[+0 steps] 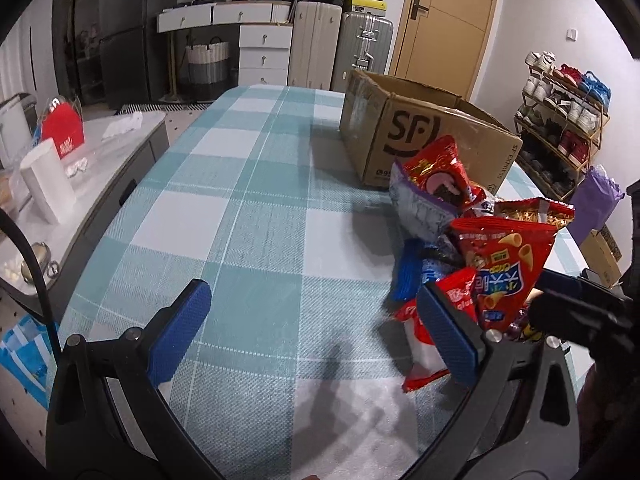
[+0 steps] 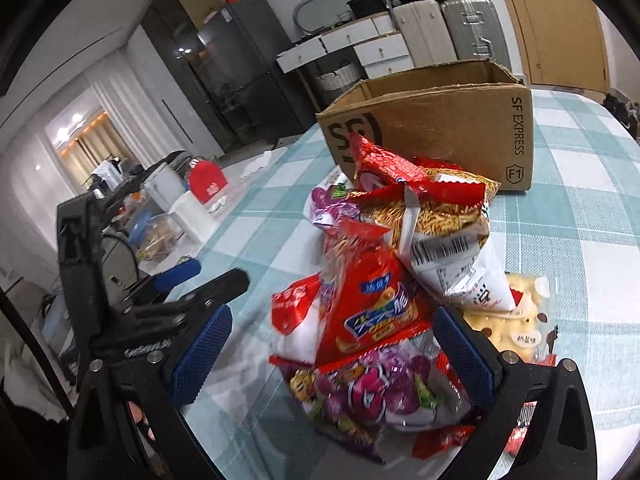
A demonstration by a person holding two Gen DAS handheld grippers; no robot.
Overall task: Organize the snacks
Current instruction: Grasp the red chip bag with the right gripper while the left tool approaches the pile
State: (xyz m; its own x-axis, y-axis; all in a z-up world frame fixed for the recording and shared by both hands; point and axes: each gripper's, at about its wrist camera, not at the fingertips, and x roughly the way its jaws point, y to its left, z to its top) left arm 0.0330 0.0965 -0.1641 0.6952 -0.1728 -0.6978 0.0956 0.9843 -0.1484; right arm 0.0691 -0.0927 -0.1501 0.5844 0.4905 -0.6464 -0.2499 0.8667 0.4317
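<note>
A heap of snack bags [image 1: 476,248] lies on the checked tablecloth in front of an open SF cardboard box [image 1: 424,128]. My left gripper [image 1: 316,332] is open and empty, just left of the heap, with its right finger beside a red bag. In the right wrist view the heap [image 2: 396,280] fills the middle, with a red cone-snack bag [image 2: 368,312] on top of a purple candy bag [image 2: 380,392]. My right gripper [image 2: 332,352] is open, its fingers on either side of these two bags. The box [image 2: 440,120] stands behind the heap.
A side counter [image 1: 60,184] with a paper roll and a red carton runs along the table's left edge. A shoe rack [image 1: 560,120] and a purple bag stand to the right. Suitcases, drawers and a door are at the back.
</note>
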